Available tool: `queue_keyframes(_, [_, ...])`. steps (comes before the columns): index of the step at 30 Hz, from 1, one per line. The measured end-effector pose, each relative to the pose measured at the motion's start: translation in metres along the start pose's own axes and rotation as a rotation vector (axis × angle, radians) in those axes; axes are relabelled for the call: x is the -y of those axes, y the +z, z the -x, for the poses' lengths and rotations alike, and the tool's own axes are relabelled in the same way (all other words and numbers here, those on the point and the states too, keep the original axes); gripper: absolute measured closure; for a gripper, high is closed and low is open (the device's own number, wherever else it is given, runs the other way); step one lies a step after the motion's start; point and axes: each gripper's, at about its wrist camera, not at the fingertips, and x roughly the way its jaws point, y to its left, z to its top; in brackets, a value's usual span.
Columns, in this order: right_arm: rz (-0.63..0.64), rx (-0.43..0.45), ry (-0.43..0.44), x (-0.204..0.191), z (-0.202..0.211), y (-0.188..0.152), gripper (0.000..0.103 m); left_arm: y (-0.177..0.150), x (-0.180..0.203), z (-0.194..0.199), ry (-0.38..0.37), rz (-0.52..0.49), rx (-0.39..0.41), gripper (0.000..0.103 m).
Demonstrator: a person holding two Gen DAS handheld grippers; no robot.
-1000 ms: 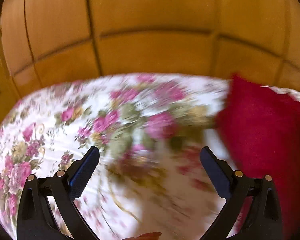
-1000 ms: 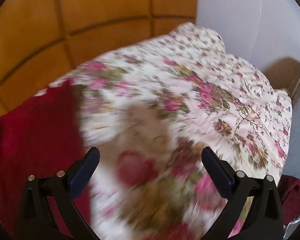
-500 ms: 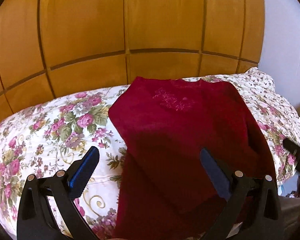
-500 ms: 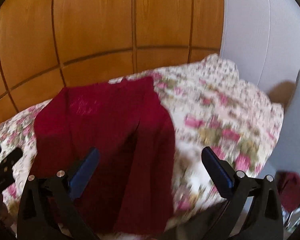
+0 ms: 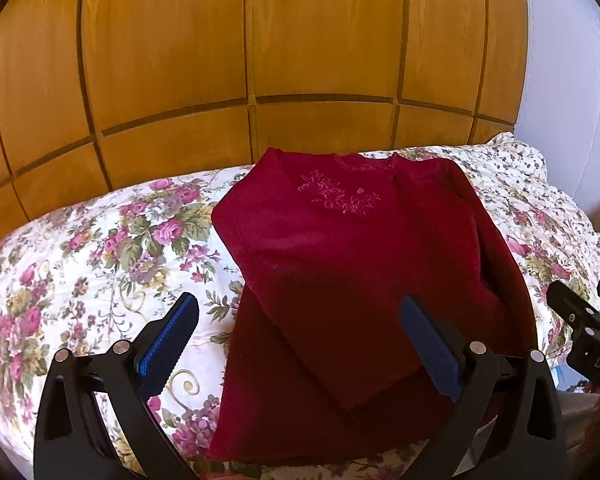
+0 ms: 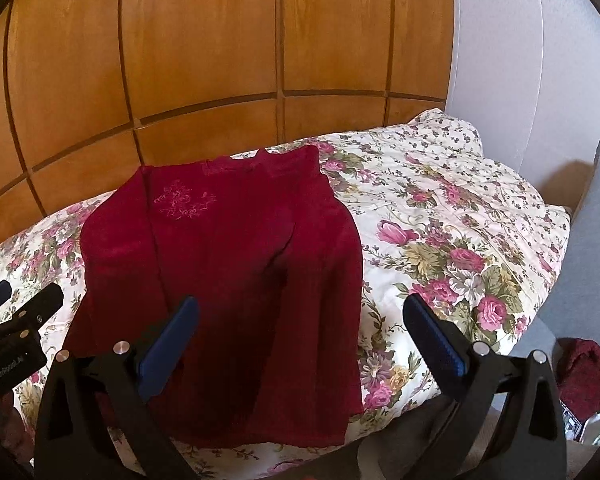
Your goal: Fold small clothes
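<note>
A dark red sweater [image 5: 340,264] with embroidered flowers on the chest lies on the floral bedspread [image 5: 100,248], both sleeves folded in over the body. It also shows in the right wrist view [image 6: 228,280]. My left gripper [image 5: 300,344] is open and empty, held above the sweater's lower left part. My right gripper [image 6: 300,340] is open and empty above the sweater's lower right edge. Each gripper shows at the edge of the other's view, the right gripper [image 5: 580,328] and the left gripper [image 6: 16,320].
Wooden panelling [image 5: 260,60] stands behind the bed. A white wall [image 6: 520,60] is at the right. A grey cushion [image 6: 592,248] and another dark red garment [image 6: 584,372] lie to the right of the bed.
Both grippers have pulled back and up from close over the bedspread. The whole sweater has come into view with its sleeves folded in. The views have steadied.
</note>
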Motion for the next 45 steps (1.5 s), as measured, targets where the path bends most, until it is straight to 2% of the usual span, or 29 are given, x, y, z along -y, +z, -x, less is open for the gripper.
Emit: queue_keyframes(45, [-0.021,-0.034,0.024,-0.001,-0.005,-0.0023,0.002,-0.0027,0.0033,-0.0019,-0.002,0.001,-0.012,0.003])
